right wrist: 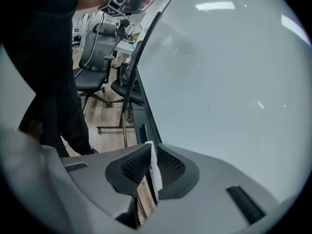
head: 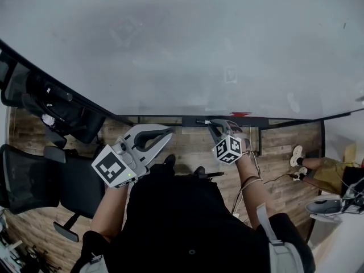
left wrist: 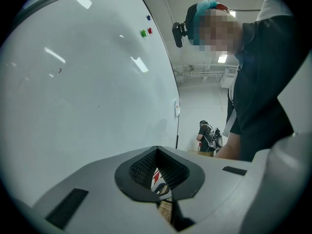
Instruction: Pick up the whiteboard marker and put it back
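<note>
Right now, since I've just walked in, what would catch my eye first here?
The large whiteboard fills the upper head view. At its lower edge, the right hand-held gripper is shut on a slim white whiteboard marker, while the left hand-held gripper hangs shut and empty beside it. Black office chairs stand at the left.

Likely an office: whiteboard [head: 182, 44], swivel chairs [head: 31, 181].
</note>
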`<state>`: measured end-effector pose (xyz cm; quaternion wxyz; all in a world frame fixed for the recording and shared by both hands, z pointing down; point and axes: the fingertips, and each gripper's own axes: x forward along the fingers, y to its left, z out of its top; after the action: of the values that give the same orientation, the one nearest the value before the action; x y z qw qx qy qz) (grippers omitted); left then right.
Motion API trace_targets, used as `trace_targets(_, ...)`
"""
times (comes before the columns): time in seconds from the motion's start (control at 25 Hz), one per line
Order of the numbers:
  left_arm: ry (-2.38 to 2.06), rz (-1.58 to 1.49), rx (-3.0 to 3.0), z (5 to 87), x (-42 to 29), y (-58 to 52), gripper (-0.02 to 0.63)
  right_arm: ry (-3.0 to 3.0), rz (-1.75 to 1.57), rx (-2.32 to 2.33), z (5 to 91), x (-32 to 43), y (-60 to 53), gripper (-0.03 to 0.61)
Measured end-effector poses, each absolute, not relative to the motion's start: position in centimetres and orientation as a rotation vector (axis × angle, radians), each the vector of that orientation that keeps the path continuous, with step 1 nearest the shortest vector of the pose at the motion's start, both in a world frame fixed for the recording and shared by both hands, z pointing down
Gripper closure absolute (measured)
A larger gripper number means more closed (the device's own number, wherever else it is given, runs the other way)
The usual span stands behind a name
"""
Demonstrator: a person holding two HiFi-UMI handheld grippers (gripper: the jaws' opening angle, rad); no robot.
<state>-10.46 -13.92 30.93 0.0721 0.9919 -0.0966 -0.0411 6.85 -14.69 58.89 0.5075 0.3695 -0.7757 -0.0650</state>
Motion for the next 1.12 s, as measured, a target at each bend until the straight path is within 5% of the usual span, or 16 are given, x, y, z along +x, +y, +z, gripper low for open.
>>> trace_targets(0.8, 0.033, -0.105, 3.012, 30.3, -1.7, -11.6, 0.601, -2.435, -0.085, 1.448, 34.0, 4.8, -10.9, 0.557)
trace_targets(1.12, 0.107, -0.105, 3.039, 28.6, 2.3, -9.0, 0.601, -2.891, 0.262, 1.528, 28.3, 8.1, -6.2, 0.558)
